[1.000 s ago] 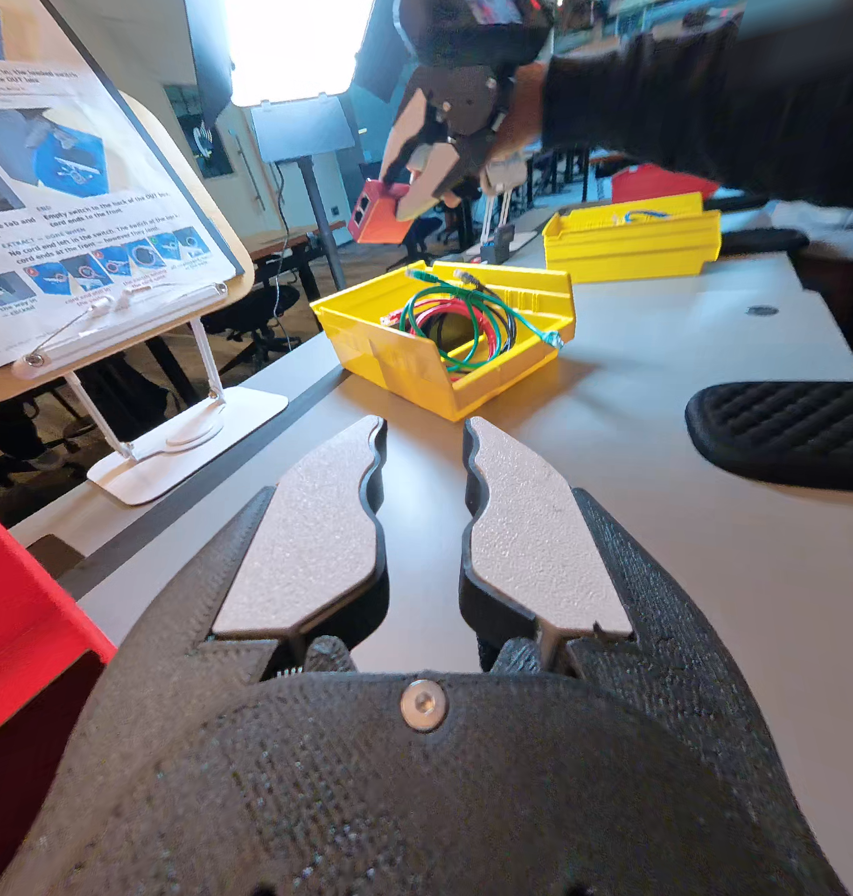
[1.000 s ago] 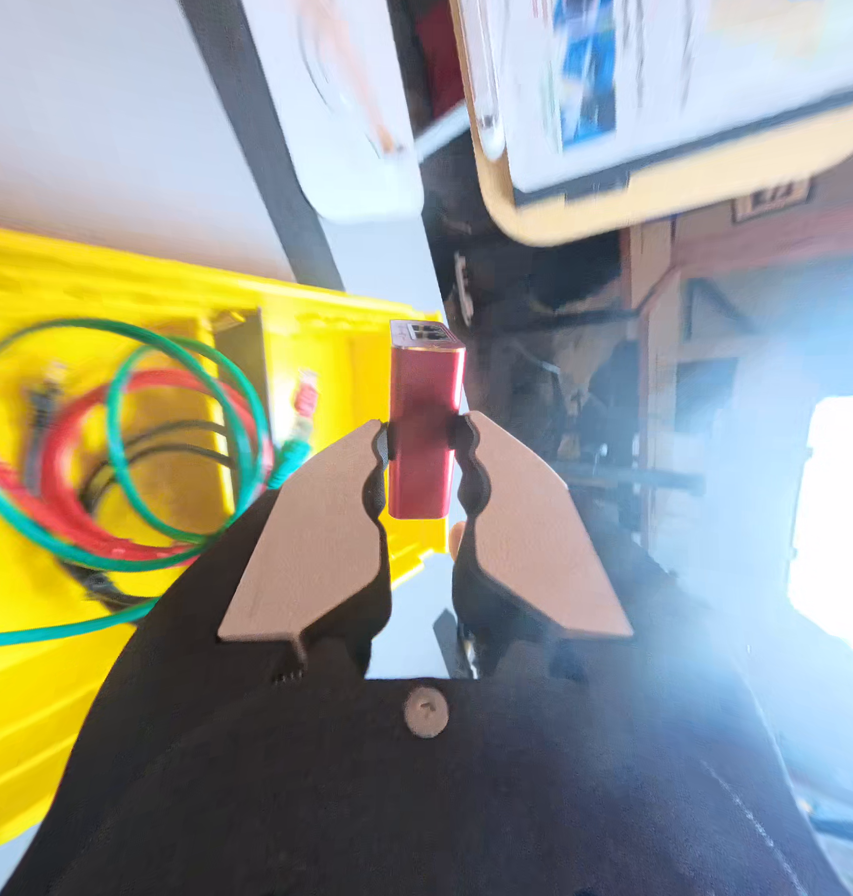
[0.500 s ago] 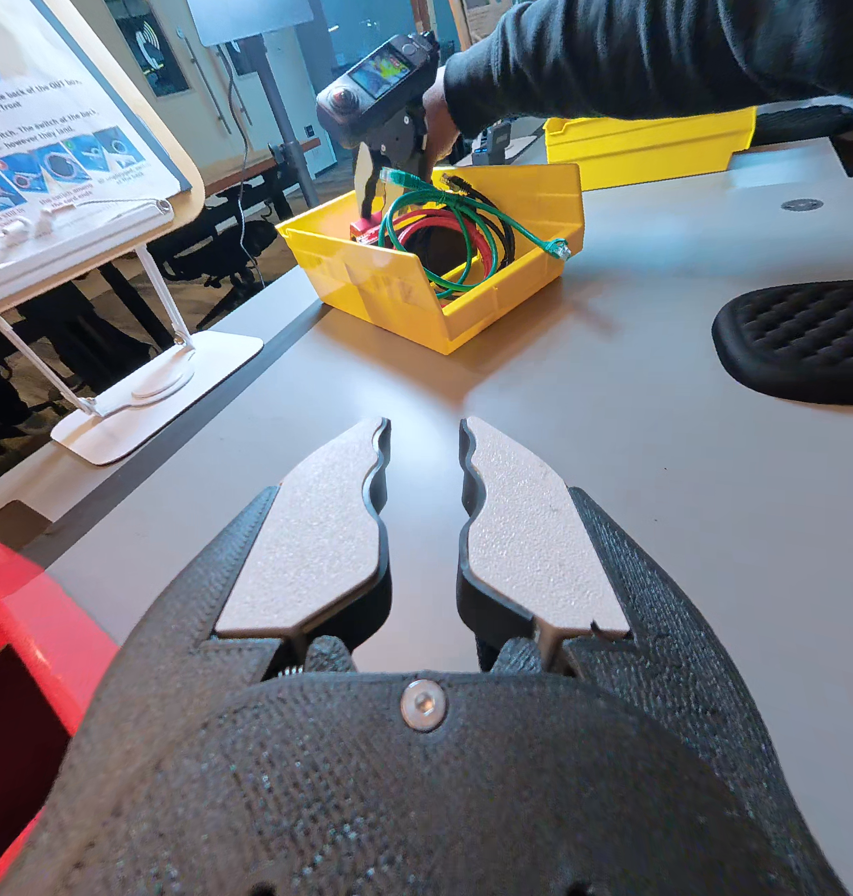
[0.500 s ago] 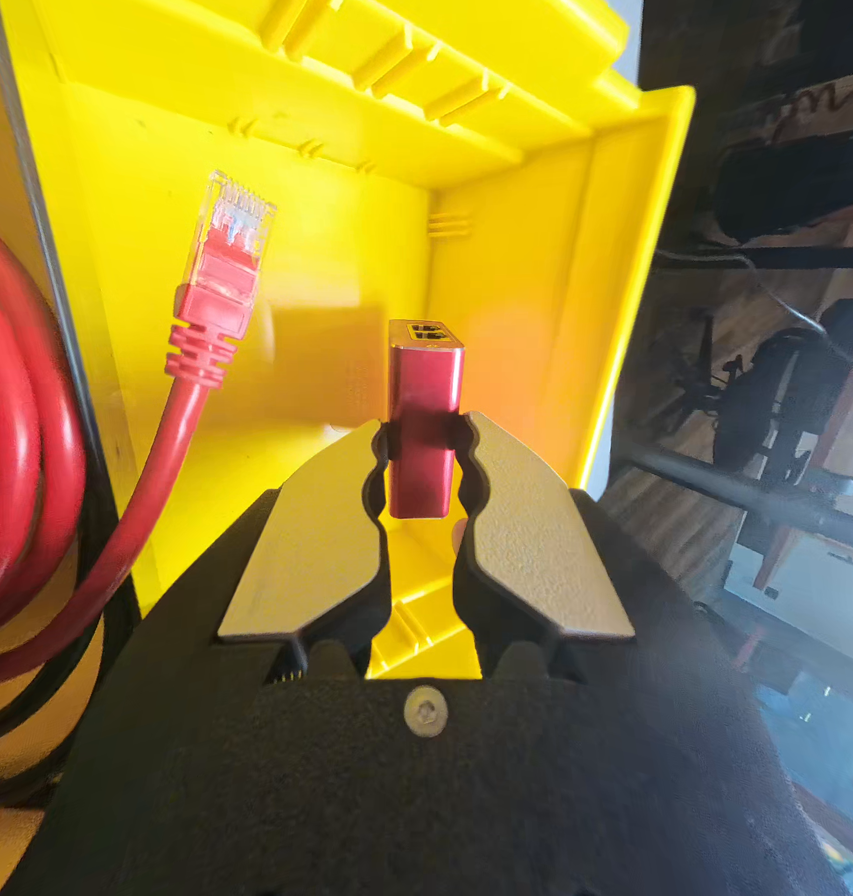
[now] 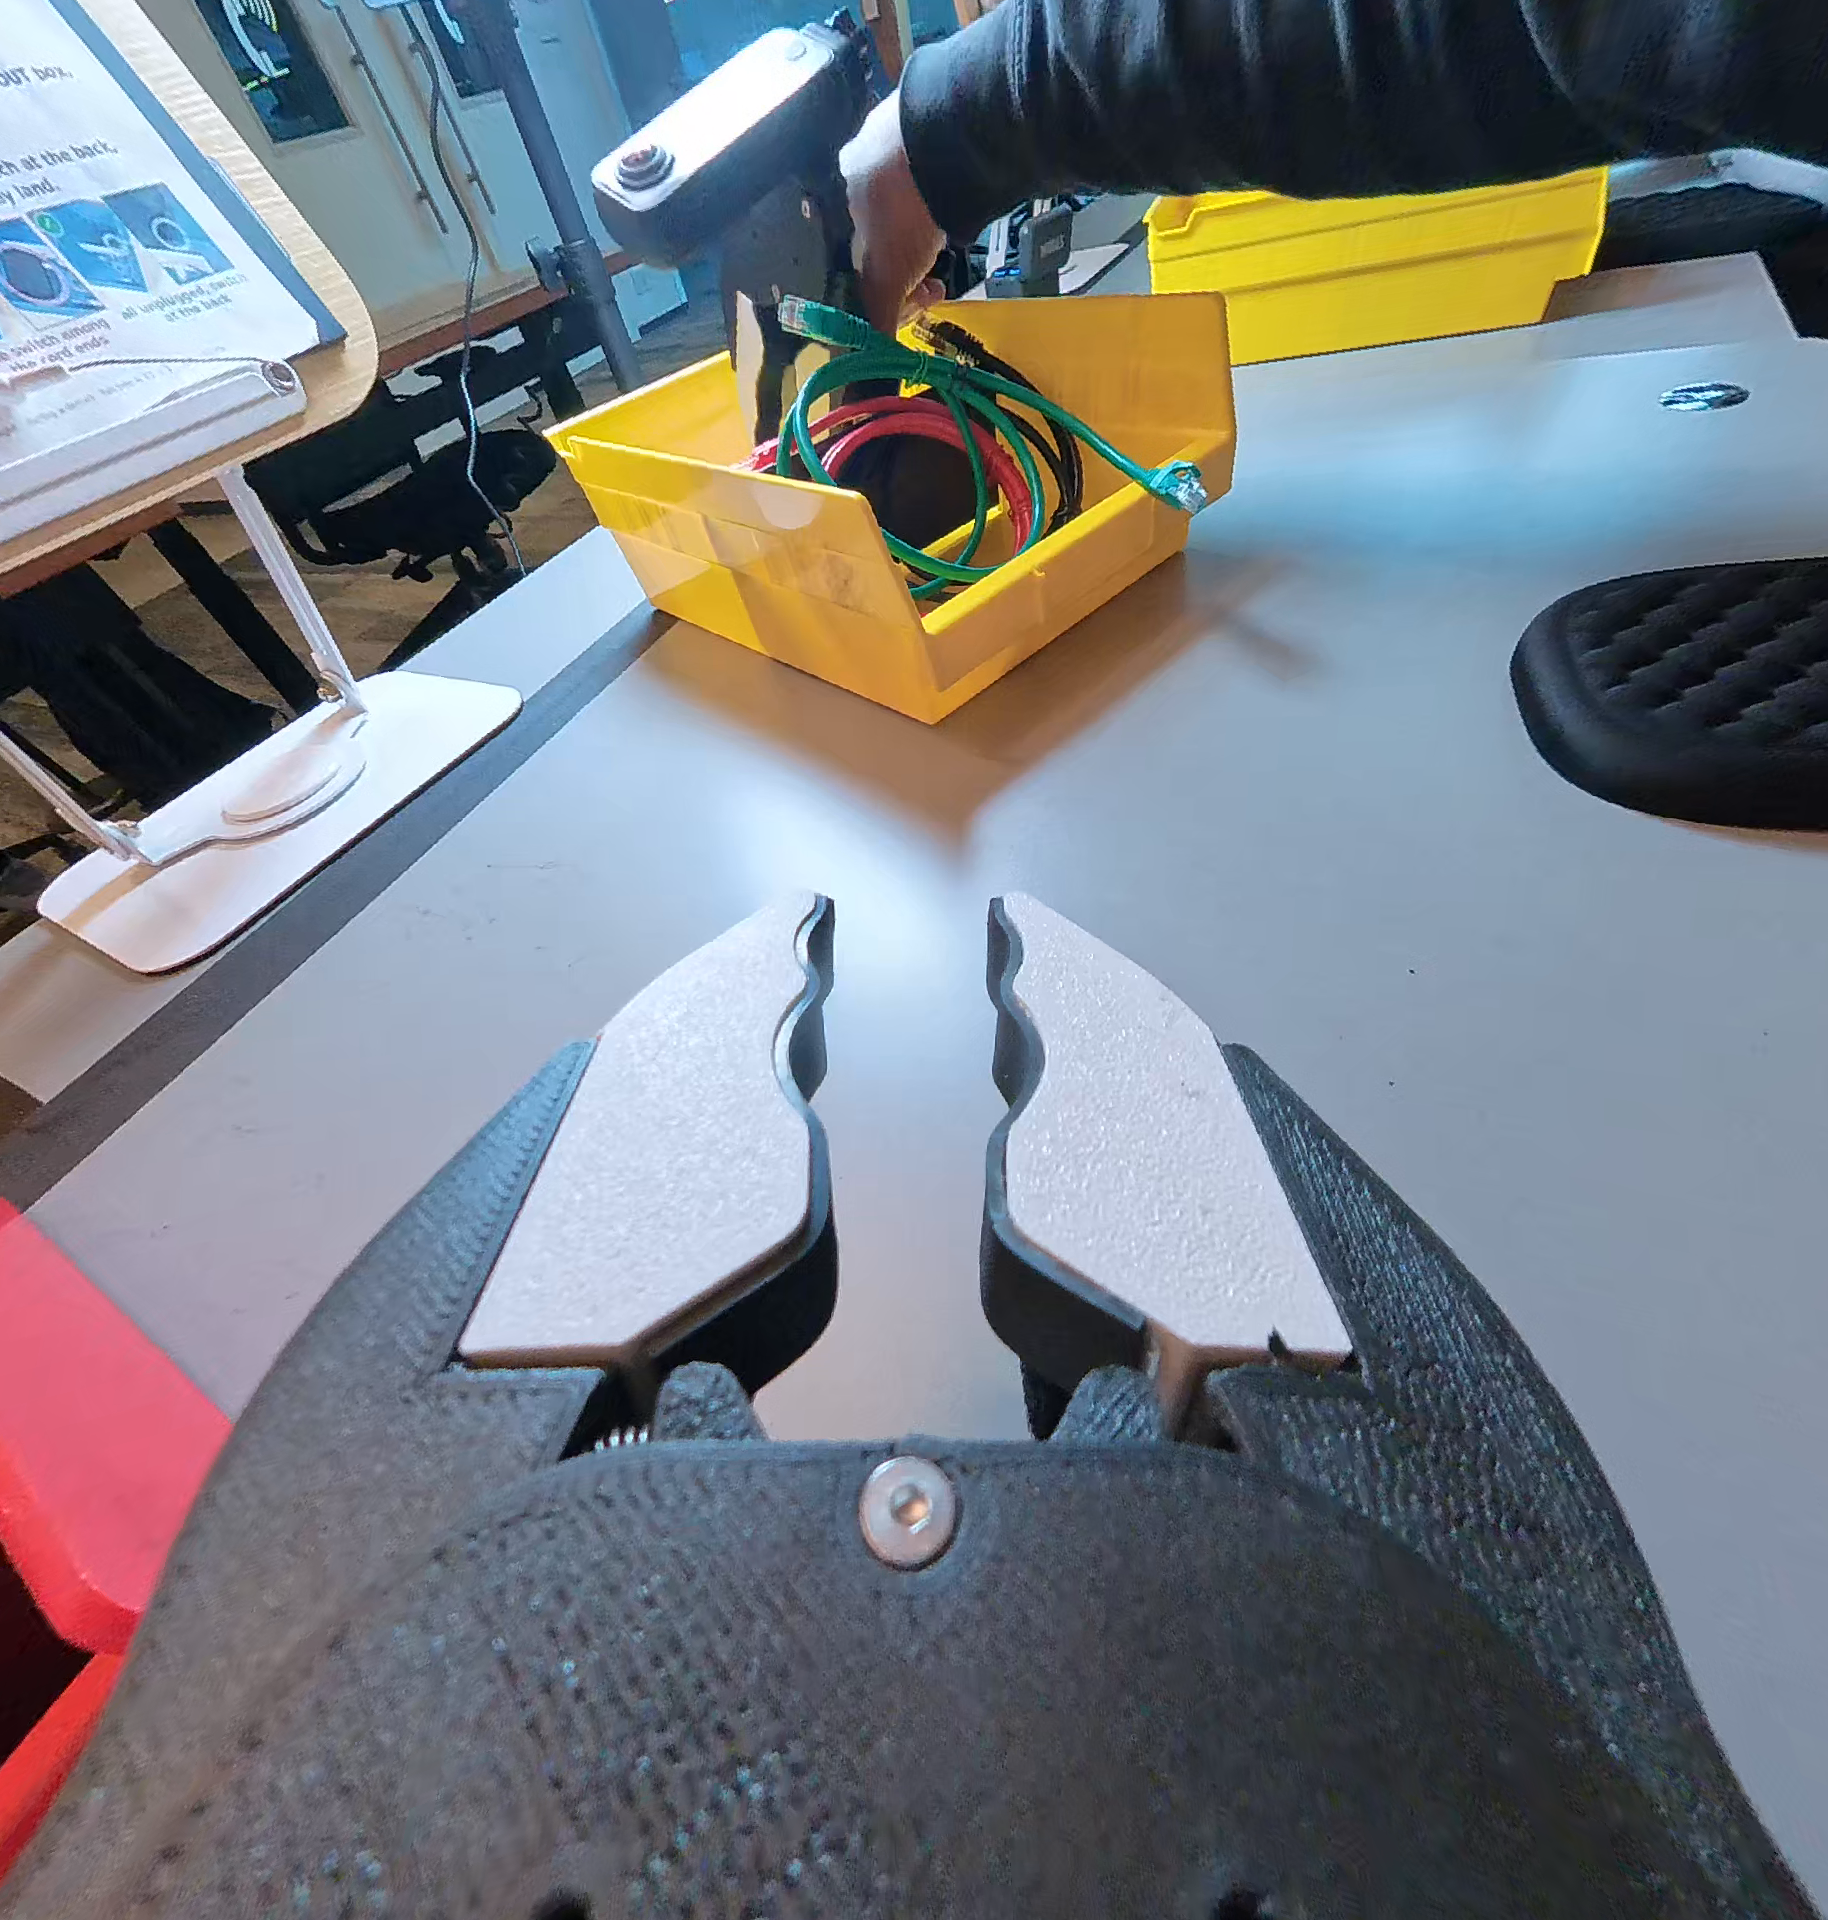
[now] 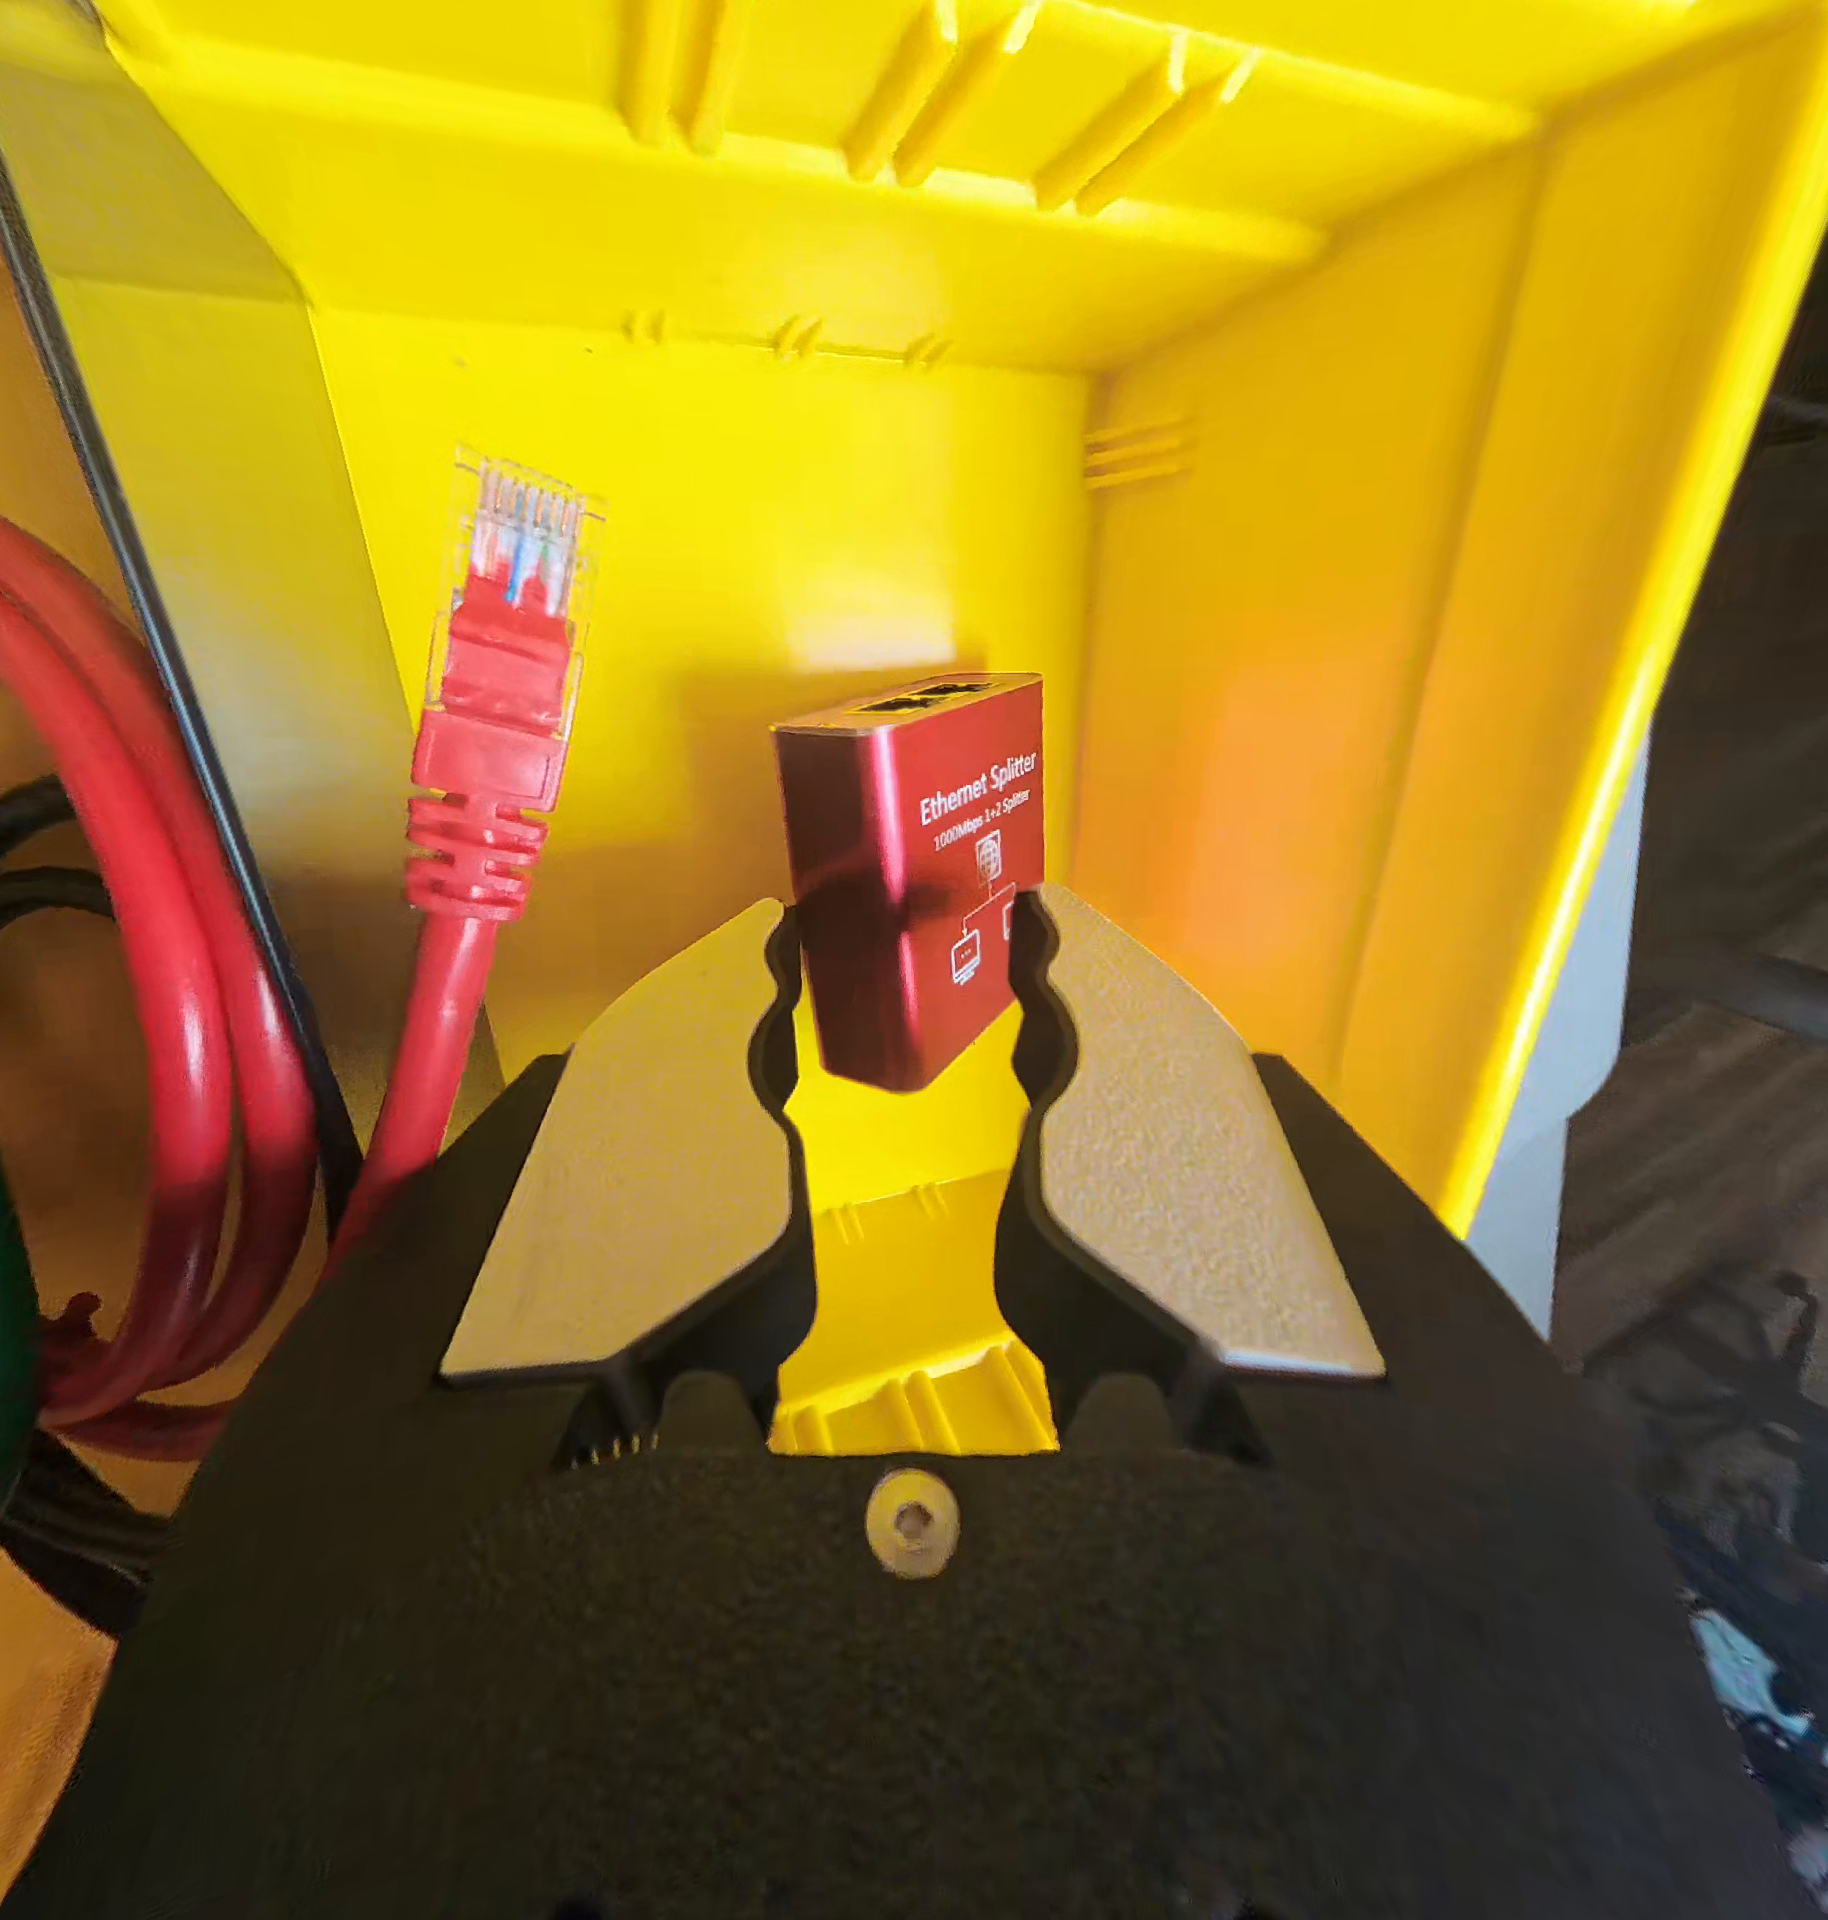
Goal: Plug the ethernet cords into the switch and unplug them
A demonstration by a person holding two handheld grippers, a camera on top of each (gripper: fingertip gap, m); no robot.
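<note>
Grey table carrying a yellow bin, with coiled green, red and black ethernet cords inside. Left gripper low over bare tabletop, jaws spread, empty. Right gripper reaching into the bin's end compartment, jaws parted, small red switch tilted between the tips, apparently loose. Red plug just beside it.

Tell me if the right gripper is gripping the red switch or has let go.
Let go: the right gripper is open, and the red switch sits tilted between its fingertips.
</note>
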